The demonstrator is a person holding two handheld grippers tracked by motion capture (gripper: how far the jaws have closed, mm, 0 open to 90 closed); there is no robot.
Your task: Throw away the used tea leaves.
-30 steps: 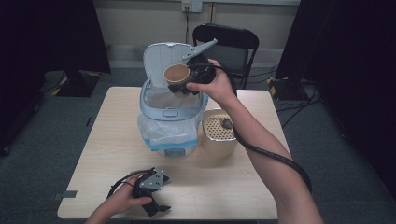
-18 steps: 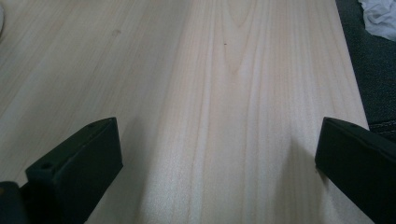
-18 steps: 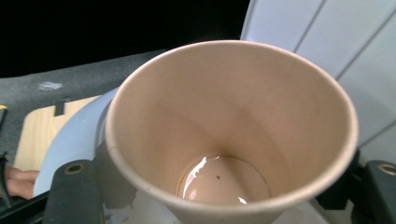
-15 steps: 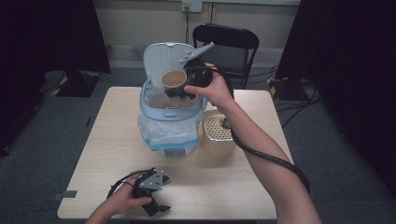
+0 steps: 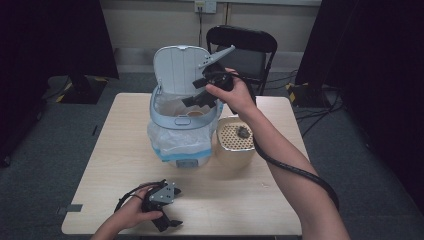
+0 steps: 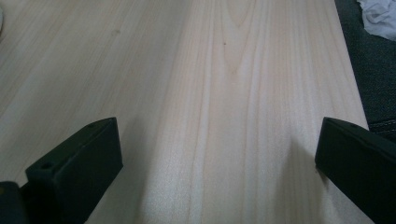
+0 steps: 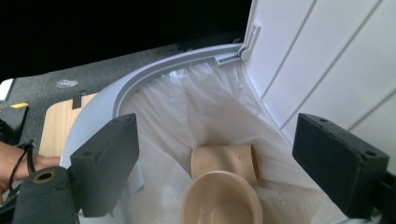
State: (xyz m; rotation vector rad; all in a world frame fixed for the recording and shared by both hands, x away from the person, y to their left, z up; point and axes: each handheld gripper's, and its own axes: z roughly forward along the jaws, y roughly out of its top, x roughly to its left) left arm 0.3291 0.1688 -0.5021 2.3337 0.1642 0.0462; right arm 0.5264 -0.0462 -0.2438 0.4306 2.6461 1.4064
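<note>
I see the lidded bin (image 5: 182, 132) standing on the surface (image 5: 115, 145) a little behind its middle, with its lid (image 5: 181, 65) raised upright at the far side. A liner bag (image 7: 187, 112) sits inside the bin, and two paper cups (image 7: 223, 186) lie in the bag, one before the other. Just right of the bin, touching or nearly so, stands a perforated container (image 5: 235, 145) with a small object (image 5: 243, 132) on top. My right gripper (image 5: 202, 95) hangs over the bin's mouth, before the lid. My left gripper (image 5: 162, 210) rests at the surface's near edge, left of centre. Behind the surface stands a folding chair (image 5: 250, 50).
</note>
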